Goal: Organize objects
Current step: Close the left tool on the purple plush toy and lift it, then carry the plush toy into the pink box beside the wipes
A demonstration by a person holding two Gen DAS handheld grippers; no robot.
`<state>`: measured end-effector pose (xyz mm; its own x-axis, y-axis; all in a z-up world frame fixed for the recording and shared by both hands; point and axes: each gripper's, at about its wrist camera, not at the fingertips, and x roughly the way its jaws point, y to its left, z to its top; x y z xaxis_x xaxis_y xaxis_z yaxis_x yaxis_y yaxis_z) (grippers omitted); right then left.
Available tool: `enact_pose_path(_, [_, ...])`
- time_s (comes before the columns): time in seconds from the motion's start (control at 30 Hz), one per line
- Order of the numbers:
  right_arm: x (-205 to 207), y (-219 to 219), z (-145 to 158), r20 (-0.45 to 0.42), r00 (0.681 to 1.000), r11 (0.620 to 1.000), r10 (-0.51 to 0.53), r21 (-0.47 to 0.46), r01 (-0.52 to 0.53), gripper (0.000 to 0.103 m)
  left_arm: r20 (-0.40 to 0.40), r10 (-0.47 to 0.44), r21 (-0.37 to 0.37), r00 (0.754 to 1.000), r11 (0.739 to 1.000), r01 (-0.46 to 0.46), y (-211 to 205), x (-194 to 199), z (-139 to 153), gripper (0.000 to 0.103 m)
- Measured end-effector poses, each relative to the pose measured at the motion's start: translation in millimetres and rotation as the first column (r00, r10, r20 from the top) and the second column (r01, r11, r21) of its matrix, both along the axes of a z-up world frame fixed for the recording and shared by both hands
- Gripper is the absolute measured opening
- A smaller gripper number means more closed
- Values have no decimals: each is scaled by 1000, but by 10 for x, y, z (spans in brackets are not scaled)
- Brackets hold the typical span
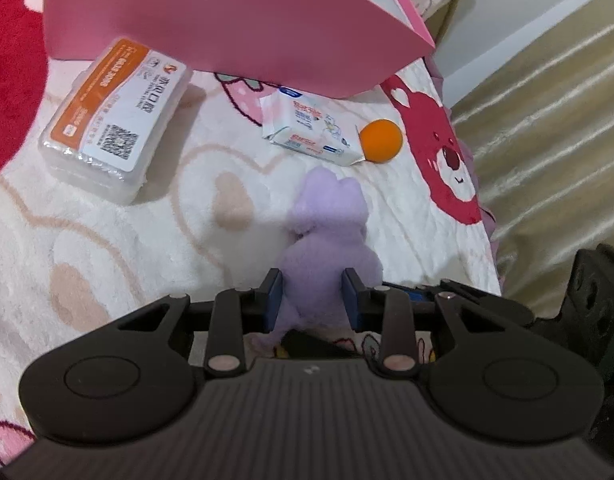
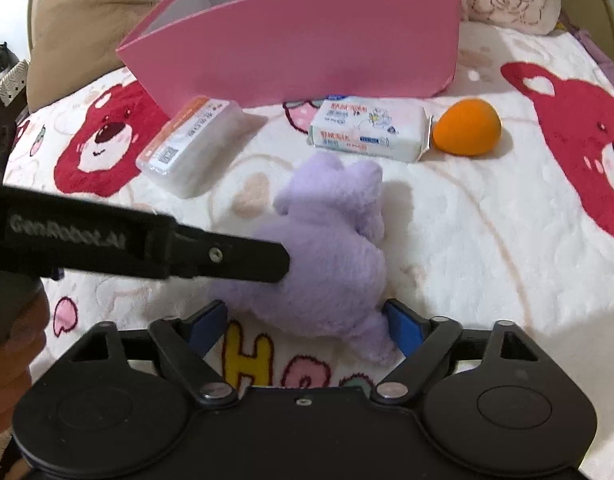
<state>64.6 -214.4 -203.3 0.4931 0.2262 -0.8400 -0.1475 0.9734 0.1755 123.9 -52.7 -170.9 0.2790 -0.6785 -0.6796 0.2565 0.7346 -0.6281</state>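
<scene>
White fleece blanket point(image 2: 487, 240) with red bear faces and pink hearts covers the bed where you work. On it, at the far side, stands a pink cardboard box point(image 2: 307, 52) with an open top and a pale inside. Just in front of the box lie three things in a row: a clear plastic case with an orange and white label point(image 2: 191, 148) on the left, a white soft pack of tissues with pink print point(image 2: 369, 130) in the middle, and an orange egg-shaped sponge point(image 2: 467, 126) on the right, touching the end of the pack.

Nearer to you lies the task's thing, a lilac plush toy point(image 2: 327, 248), on the blanket and well apart from the box. Your left gripper point(image 1: 313, 294) has its jaws clenched on the lower part of this toy; its blue pads press the plush from both sides. In the right wrist view this gripper comes in from the left side and its tip sinks into the plush. Your right gripper point(image 2: 307, 320) has its jaws released; they stand wide on both sides of the toy's near end, and the pads do not squeeze it.
</scene>
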Motion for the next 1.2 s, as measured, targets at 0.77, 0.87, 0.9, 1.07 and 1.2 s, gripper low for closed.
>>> enact_pose_path(0.77, [-162, 581, 1039, 281, 922, 954, 266, -211, -212, 70, 204, 47, 88, 978, 994, -66, 502, -261, 1328, 31])
enact_pose_path(0.87, [-25, 672, 1321, 320, 900, 946, 298, -222, -234, 70, 247, 62, 118, 967, 989, -94, 569, -164, 1650, 31])
enact_pose_path(0.9, [44, 700, 1426, 336, 891, 945, 306, -222, -241, 70, 274, 59, 132, 960, 986, -98, 591, -119, 1777, 31])
enact_pose_path(1.07, [365, 792, 1837, 395, 862, 944, 318, -215, -250, 70, 364, 82, 157, 928, 977, -147, 684, 72, 2205, 31])
enact_pose_path(1.2, [666, 836, 2023, 407, 861, 951, 304, -186, -248, 70, 386, 118, 159, 915, 969, -192, 751, 328, 2388, 31])
